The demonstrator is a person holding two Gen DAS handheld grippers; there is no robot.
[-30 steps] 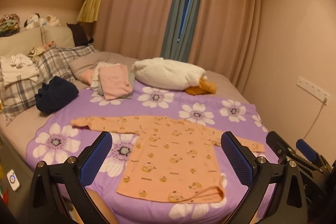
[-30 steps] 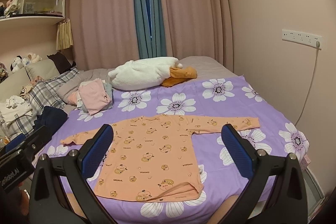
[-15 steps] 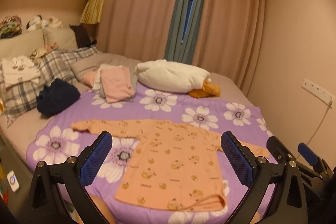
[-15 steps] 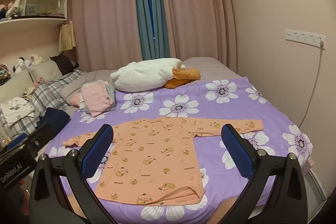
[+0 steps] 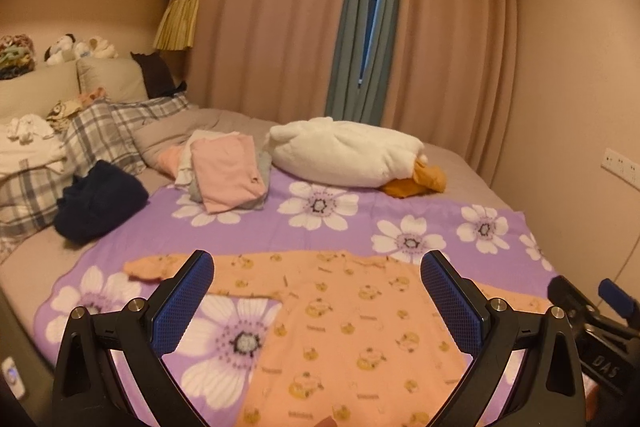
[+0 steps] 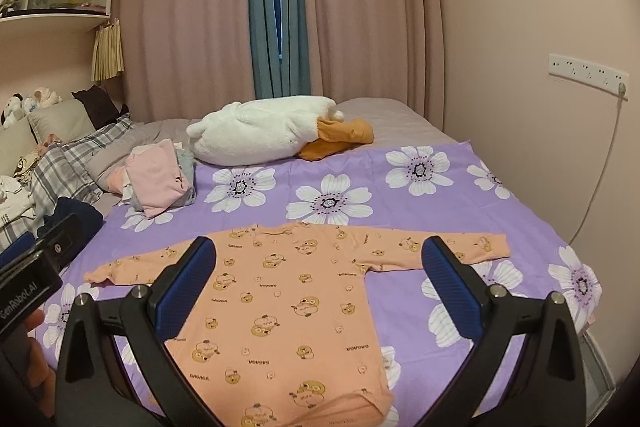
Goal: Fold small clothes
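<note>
An orange long-sleeved baby top (image 6: 296, 311) with a bear print lies flat on the purple flowered blanket (image 6: 400, 195), sleeves spread to both sides. It also shows in the left wrist view (image 5: 360, 339). My left gripper (image 5: 318, 303) is open and empty, held above the top's left half. My right gripper (image 6: 318, 299) is open and empty, held above the top's body. Neither touches the cloth. The right gripper's body shows at the right edge of the left wrist view (image 5: 592, 331).
A stack of folded pink and grey clothes (image 5: 228, 171) lies at the blanket's far left. A dark blue garment (image 5: 100, 203) and plaid pillows (image 5: 100, 139) lie left. A white and orange duck plush (image 6: 272, 135) lies behind. A wall (image 6: 560, 147) borders the bed's right side.
Both grippers have moved forward and lower toward the orange top, which looks larger and lower in both views. The top has not moved. Both grippers stay open.
</note>
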